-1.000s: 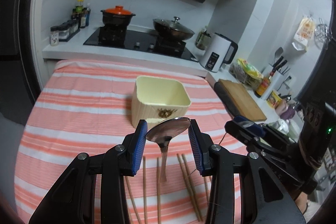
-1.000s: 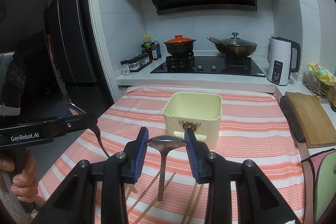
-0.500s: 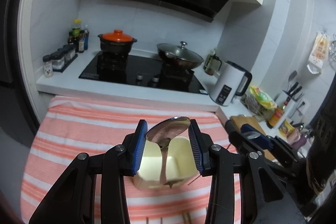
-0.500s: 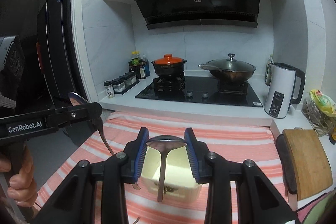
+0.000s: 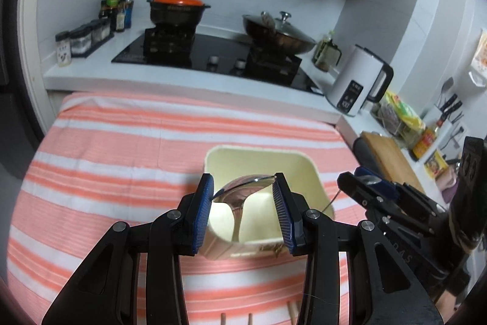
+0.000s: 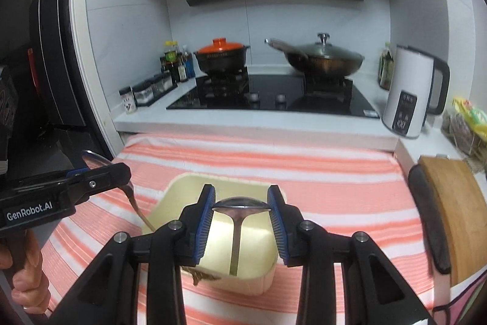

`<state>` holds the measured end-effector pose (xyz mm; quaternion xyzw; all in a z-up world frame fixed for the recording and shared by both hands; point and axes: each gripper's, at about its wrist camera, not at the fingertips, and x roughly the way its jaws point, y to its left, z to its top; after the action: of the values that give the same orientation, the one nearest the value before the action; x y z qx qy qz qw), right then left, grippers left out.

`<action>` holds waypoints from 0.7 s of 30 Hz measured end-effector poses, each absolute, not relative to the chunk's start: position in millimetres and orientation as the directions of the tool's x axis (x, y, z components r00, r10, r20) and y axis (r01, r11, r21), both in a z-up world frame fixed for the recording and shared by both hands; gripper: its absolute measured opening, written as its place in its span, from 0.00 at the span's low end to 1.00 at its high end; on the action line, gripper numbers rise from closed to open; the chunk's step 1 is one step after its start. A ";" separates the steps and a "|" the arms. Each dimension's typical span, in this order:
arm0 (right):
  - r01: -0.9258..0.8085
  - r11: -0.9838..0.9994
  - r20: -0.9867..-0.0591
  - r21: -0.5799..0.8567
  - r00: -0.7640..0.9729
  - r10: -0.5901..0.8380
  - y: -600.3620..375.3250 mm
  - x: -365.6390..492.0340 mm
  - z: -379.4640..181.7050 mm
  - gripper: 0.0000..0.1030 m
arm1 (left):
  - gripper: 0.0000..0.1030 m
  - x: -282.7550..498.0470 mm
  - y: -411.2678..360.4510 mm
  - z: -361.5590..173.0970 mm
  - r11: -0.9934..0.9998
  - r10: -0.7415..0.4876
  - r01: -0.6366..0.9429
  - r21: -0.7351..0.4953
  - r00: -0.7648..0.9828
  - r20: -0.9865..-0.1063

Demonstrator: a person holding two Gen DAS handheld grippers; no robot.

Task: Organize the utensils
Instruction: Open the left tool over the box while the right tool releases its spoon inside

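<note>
Left wrist view: compared with half a second back, the camera has tipped down again, so the range hood is mostly cut off at the top and the cream bin now sits lower and closer, right under the left gripper. A second ago the bin was further off and the chopsticks lay in plain sight below the fingers; now only a few chopstick tips poke in at the bottom edge on the striped tabletop.

The left gripper's blue fingers are pinching the bowl of a steel spoon, handle hanging straight down into the bin's opening. The spoon is shiny, tilted a bit, bowl edge-on between the pads.

Same deal in the right wrist view: the right gripper is clamped on the bowl of a second spoon, its handle dropping down inside the bin. The bin has a small brown decoration on its front wall. The left gripper shows off to the side there, its spoon handle angled toward the bin's near corner.
</note>
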<state>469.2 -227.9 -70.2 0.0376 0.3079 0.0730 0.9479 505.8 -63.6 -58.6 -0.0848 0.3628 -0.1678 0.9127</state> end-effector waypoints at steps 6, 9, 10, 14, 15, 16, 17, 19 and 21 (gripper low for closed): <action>-0.110 0.984 -0.583 0.138 0.795 0.171 -232.4 448.5 -104.3 0.35 | 0.39 482.4 -60.3 -85.1 0.926 -0.378 0.258 -0.278 0.685 -0.623; -0.114 0.984 -0.568 0.136 0.805 0.172 -231.4 438.4 -118.2 0.35 | 0.35 479.1 -66.0 -99.7 0.929 -0.369 0.265 -0.257 0.669 -0.645; -0.117 0.984 -0.563 0.132 0.809 0.172 -230.8 435.7 -121.1 0.35 | 0.36 478.0 -67.9 -103.4 0.931 -0.364 0.268 -0.247 0.664 -0.653; -0.117 0.982 -0.553 0.145 0.814 0.179 -232.8 428.3 -122.0 0.44 | 0.52 467.4 -69.0 -102.2 0.939 -0.343 0.261 -0.224 0.669 -0.659; -0.117 0.983 -0.540 0.144 0.823 0.177 -233.5 424.9 -117.6 0.50 | 0.58 463.9 -66.7 -98.0 0.941 -0.338 0.254 -0.225 0.678 -0.653; -0.118 0.983 -0.529 0.143 0.830 0.177 -233.9 421.8 -112.5 0.51 | 0.67 461.4 -64.4 -93.8 0.942 -0.335 0.248 -0.225 0.686 -0.646; -0.120 0.982 -0.521 0.143 0.835 0.178 -234.8 419.1 -106.9 0.52 | 0.69 457.5 -61.1 -87.6 0.941 -0.337 0.246 -0.231 0.695 -0.635; -0.120 0.981 -0.501 0.152 0.846 0.181 -237.7 411.8 -91.6 0.52 | 0.72 450.7 -53.1 -74.6 0.935 -0.353 0.247 -0.254 0.702 -0.618; -0.122 0.980 -0.469 0.157 0.864 0.182 -240.3 400.3 -73.0 0.52 | 0.79 439.5 -42.5 -59.0 0.927 -0.370 0.246 -0.283 0.716 -0.592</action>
<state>400.3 -240.3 -73.0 0.0609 0.2485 0.0788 0.9635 439.5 -42.5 -59.0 -0.0921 0.3379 -0.1671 0.9216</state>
